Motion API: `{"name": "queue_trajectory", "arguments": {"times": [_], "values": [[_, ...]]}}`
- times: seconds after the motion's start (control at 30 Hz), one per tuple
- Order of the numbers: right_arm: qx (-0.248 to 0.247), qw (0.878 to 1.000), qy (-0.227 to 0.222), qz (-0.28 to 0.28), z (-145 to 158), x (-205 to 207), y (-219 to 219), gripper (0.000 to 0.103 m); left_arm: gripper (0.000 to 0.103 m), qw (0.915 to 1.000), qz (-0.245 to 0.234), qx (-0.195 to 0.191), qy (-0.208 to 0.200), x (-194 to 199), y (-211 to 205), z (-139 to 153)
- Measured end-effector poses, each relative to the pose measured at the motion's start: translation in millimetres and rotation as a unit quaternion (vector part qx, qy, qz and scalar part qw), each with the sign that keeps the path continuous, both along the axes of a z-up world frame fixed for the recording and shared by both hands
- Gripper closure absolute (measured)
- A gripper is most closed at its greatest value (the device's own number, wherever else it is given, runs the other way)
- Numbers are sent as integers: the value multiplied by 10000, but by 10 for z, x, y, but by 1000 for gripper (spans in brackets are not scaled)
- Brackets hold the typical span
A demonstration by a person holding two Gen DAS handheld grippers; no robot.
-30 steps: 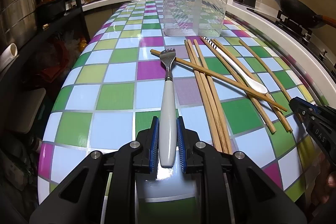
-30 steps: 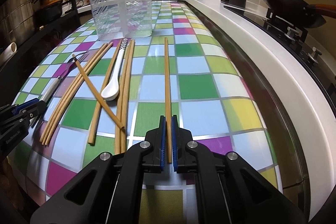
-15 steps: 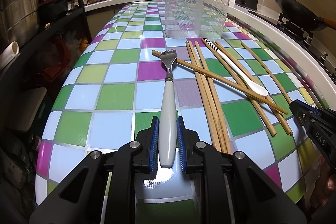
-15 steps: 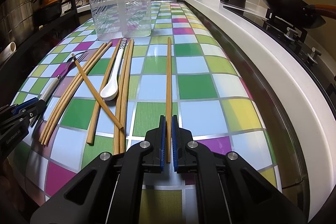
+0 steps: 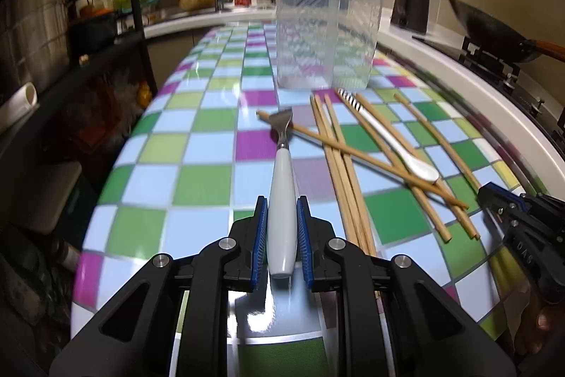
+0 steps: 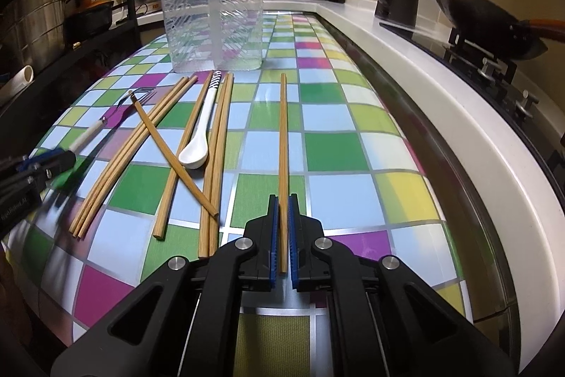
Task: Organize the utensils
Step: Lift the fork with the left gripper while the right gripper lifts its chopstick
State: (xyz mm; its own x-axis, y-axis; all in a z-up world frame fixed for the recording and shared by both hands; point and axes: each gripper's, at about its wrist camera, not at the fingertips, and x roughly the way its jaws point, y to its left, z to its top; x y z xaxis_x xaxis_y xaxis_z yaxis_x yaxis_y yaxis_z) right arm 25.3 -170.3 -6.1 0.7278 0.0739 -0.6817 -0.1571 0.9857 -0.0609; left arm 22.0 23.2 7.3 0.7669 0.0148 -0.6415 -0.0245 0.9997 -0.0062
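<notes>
My left gripper (image 5: 281, 200) is shut on the white handle of a fork (image 5: 281, 193), whose metal tines point away over the checkered table (image 5: 201, 186). My right gripper (image 6: 282, 198) is shut on a single wooden chopstick (image 6: 283, 136) that points toward the far end. Several loose chopsticks (image 6: 148, 147) and a white spoon (image 6: 201, 133) with a striped handle lie between the two grippers. A clear plastic utensil holder (image 6: 215, 20) stands upright beyond them, also in the left wrist view (image 5: 326, 37). The left gripper shows at the left edge of the right wrist view (image 6: 31, 172).
A white counter edge (image 6: 441, 115) runs along the table's right side, with a stove and a black wok (image 6: 476, 13) beyond it. A dark shelf rack (image 5: 70, 34) with pots stands left of the table. Bottles and a sink line the back counter.
Both grippers have lifted and tilted slightly with their utensils held; the fork and the single chopstick sit a little higher and the view has shifted forward. The loose utensils have not moved.
</notes>
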Motion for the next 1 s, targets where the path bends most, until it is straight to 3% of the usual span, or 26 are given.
{"name": "queue_trajectory", "arguments": {"times": [0.43,0.77,1.0], "values": [[-291,9979,-580,-41,376,-42,113,97,86,9953,-155,74,-954,38,-14,377],[-531,9914,-1189,-105,839,36,231,98,87,9908,-65,-186,-1336,199,110,669],[-459,9880,-1470,-144,1147,173,264,98,87,9867,-93,-133,-1617,268,116,820]]}}
